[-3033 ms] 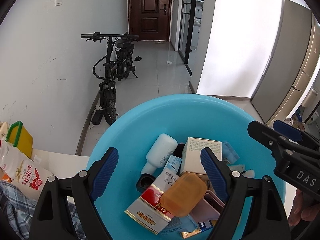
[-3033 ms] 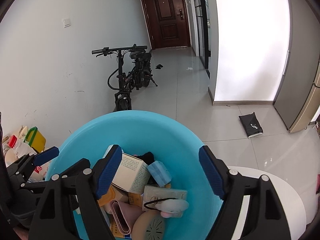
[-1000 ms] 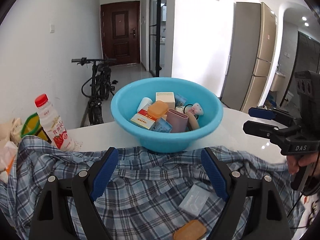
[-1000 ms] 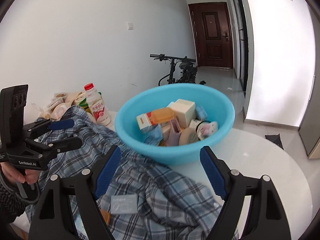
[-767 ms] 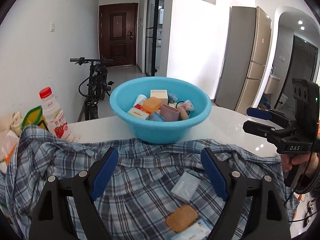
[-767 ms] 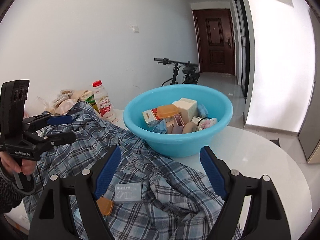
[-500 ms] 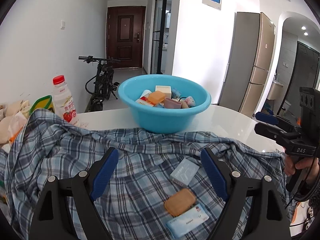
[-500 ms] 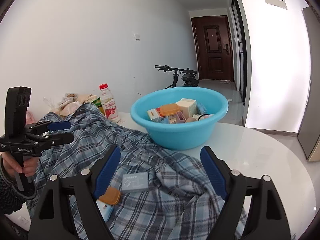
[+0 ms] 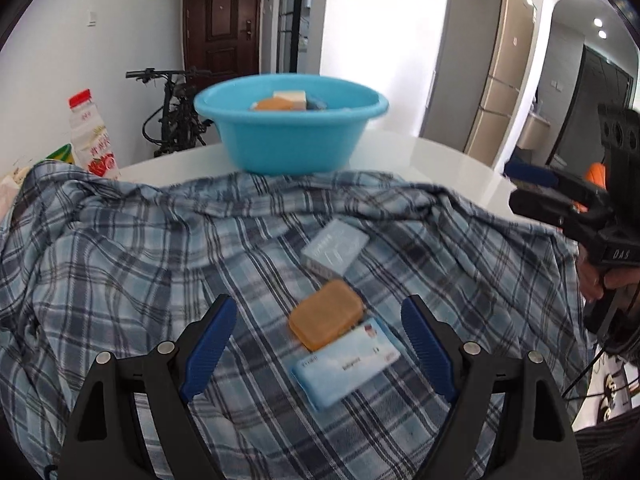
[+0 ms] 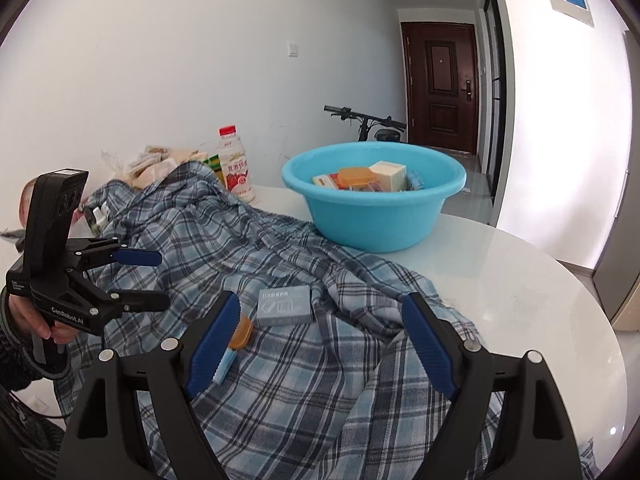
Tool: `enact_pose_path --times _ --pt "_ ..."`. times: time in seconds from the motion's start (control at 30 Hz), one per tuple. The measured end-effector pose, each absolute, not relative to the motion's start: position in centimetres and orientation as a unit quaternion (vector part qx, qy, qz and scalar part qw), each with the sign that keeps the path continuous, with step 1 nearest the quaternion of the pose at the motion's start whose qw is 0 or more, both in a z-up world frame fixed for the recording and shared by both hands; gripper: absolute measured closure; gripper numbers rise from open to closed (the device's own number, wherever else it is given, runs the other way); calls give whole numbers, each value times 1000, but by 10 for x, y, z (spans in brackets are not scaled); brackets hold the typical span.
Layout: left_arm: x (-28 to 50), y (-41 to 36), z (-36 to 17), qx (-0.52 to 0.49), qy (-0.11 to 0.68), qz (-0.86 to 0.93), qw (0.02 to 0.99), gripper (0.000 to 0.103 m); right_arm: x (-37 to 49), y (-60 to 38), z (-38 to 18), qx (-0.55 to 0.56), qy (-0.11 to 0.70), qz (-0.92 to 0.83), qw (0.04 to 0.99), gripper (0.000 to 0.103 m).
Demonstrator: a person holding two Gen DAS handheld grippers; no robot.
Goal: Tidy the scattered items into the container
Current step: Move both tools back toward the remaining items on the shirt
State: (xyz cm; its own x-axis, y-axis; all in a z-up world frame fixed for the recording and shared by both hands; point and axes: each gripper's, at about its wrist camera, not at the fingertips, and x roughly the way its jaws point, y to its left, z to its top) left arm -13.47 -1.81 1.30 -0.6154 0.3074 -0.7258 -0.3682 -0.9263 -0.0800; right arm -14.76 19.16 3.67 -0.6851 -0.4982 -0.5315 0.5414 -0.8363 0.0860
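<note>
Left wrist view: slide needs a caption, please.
Open left tongs over an orange soap-like bar on plaid shirt, blue plastic basin beyond.

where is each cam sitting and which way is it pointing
Left wrist: sits on the left tongs, low over the plaid shirt, facing the blue basin; its own open fingers show, with the right tongs at right.
Right wrist: sits on the right tongs, looking across the shirt toward the basin; its open fingers show, with the left tongs and hand at left.
Shared: basin, shirt, grey box, orange soap.
</note>
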Motion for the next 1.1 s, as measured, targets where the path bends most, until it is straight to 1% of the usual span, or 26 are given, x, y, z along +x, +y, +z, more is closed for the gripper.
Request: enact_pose_path --times 0.17,0.33,0.4,0.53,0.8,0.87,0.93,1.0,1.07,1.1 --pt "-134 -5 -13 -436 48 877 195 17 -147 185 27 299 49 -906 296 21" --pt "-136 7 -28 -459 52 864 199 17 -146 179 15 315 55 -898 303 21" --pt "-138 10 -33 -463 47 868 175 17 -146 178 12 318 55 -897 303 21" --pt "-144 17 -39 -474 11 869 145 17 -146 178 7 324 55 -895 302 21" --pt "-146 29 -47 -460 15 886 55 16 -149 178 2 334 50 -893 297 21" --pt "-148 27 -52 -468 4 883 42 10 -148 179 1 335 47 -893 298 21" --pt "-146 22 -52 -463 -9 886 28 10 -148 179 1 336 46 -892 298 21" --pt "-145 22 -52 -462 -4 887 27 9 -148 180 0 336 46 -892 298 21" --pt "-146 24 -55 -467 1 884 27 2 -148 181 -1 338 46 -892 298 21" --pt "-147 24 -58 -470 0 882 23 1 -149 182 -1 338 45 -892 297 21"
